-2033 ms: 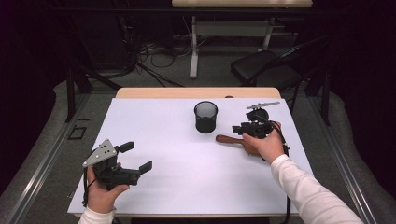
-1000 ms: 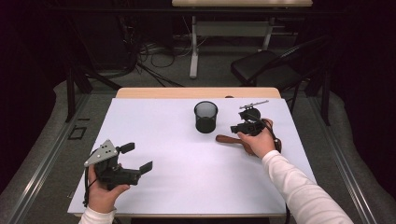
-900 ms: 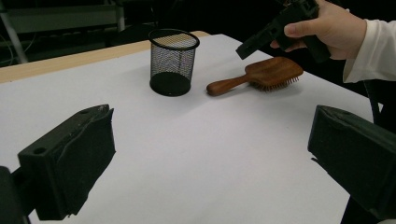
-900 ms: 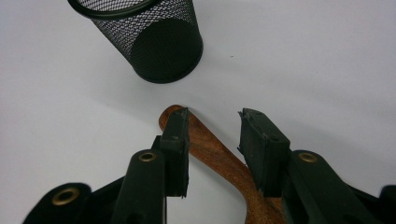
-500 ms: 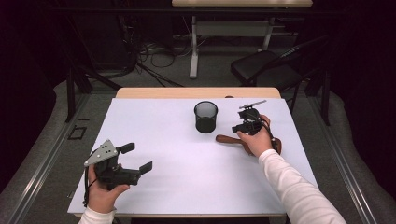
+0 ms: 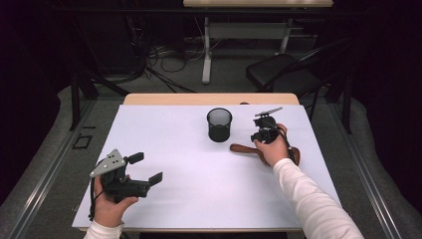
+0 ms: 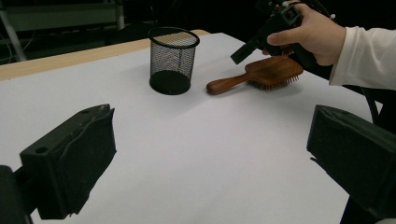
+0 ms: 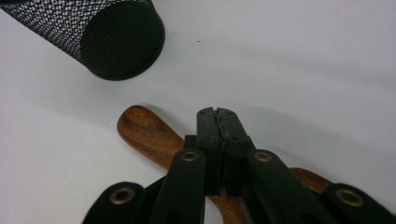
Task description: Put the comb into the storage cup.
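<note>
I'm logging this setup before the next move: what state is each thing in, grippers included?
Mesh cup: upright on the table, nothing seen inside.
Hairbrush: lying flat, bristles down, handle toward the cup.
Right gripper: fingers have just been closing and now meet, nothing between them, over the brush handle.
Left gripper: fingers wide open, holding nothing.
</note>
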Motion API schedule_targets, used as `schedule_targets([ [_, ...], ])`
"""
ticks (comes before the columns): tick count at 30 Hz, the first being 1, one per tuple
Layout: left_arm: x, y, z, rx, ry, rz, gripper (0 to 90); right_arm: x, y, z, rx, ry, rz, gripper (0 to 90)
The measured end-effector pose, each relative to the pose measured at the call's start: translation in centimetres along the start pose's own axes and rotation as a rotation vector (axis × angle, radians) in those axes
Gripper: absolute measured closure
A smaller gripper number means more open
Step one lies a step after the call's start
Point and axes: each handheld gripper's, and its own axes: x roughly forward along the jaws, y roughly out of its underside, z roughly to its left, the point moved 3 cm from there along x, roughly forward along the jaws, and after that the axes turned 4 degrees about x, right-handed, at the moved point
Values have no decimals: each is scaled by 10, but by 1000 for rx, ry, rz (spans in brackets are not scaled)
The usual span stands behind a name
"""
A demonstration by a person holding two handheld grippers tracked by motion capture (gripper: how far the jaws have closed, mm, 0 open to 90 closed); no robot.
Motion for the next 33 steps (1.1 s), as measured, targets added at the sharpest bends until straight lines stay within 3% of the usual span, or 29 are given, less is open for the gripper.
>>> schedule_targets([
  [28,0,1,1,-4,-1,2,14,27,4,6,41,-4,45,900],
  [33,1,2,2,-4,-3,3,14,29,5,8,24,-11,59,900],
])
